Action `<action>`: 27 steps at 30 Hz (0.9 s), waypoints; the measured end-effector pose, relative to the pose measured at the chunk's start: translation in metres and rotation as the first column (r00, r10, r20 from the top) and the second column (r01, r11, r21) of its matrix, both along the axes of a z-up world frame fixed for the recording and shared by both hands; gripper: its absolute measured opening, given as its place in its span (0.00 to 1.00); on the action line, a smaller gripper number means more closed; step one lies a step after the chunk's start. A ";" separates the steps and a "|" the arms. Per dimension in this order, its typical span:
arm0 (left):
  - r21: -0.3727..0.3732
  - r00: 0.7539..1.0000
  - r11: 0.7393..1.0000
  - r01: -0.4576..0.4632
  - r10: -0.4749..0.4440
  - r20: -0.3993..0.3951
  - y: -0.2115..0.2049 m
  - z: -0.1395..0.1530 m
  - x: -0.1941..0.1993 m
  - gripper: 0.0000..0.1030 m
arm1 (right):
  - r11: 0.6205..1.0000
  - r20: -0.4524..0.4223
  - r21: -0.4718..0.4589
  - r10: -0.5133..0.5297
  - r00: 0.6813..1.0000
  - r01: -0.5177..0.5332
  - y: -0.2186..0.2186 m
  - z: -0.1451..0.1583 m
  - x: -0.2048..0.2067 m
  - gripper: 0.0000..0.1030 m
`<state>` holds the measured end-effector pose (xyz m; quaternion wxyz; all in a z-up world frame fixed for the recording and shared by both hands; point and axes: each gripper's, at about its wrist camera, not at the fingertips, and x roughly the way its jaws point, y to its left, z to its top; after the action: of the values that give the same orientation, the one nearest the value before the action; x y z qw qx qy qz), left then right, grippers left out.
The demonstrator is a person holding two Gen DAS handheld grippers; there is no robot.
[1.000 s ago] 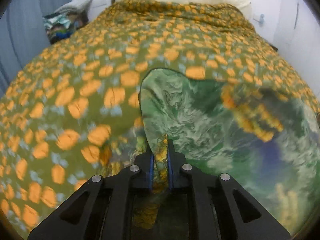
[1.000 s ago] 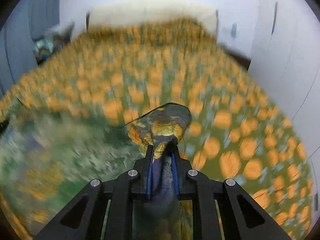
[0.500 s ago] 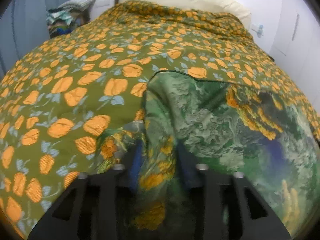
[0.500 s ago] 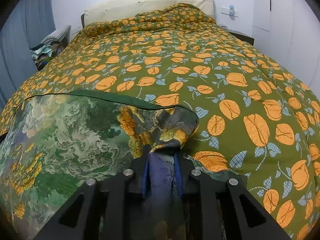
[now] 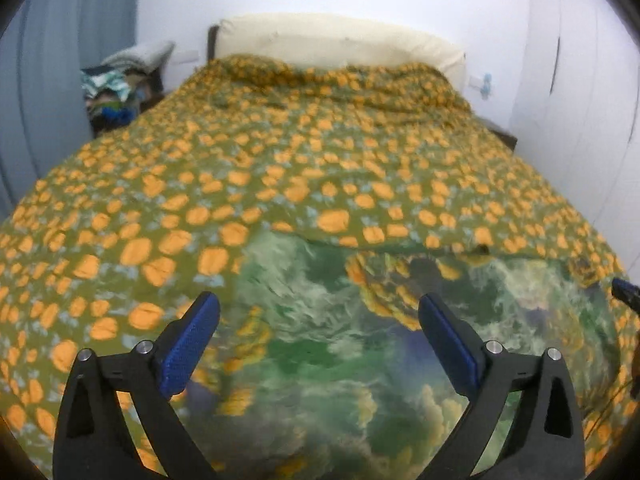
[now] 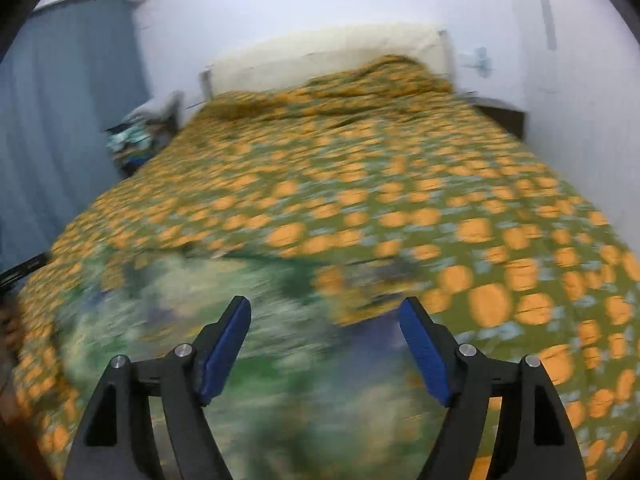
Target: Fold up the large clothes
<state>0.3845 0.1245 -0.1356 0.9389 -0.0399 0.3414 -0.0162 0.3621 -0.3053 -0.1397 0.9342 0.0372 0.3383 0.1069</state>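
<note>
My left gripper (image 5: 318,314) and right gripper (image 6: 324,318) jaws opening wide, empty; green garment (image 5: 360,360) flat below, bedspread (image 5: 280,160) toward 12 o'clock.

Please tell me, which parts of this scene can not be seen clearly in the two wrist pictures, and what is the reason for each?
- Green printed garment: left wrist view, near edge cut off by the frame and behind the left gripper, whose jaws are opening with nothing clamped.
- Same garment, right wrist view: motion blur smears print and folds; the right gripper is opening too.
- Pile beside the bed: too small to identify.
- Bedspread pattern: blurred.
</note>
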 end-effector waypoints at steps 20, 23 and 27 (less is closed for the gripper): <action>-0.024 0.979 0.990 -0.136 0.130 -0.160 0.037 -0.080 0.011 0.97 | 1.000 -0.045 0.003 0.016 0.999 -0.016 -0.003 -0.093 0.010 0.72; 0.073 0.987 0.996 -0.051 0.062 -0.151 0.018 -0.044 -0.008 0.97 | 1.000 -0.058 -0.016 -0.003 0.998 0.002 0.000 -0.067 0.001 0.72; 0.078 0.988 0.986 0.146 -0.141 -0.069 -0.034 0.005 -0.041 0.97 | 1.000 0.034 0.030 -0.004 0.999 0.003 -0.007 -0.016 -0.042 0.73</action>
<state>0.3434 0.0906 -0.1307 0.9249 0.0230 0.3734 -0.0684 0.3199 -0.3120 -0.1553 0.9393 0.0499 0.3208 0.1109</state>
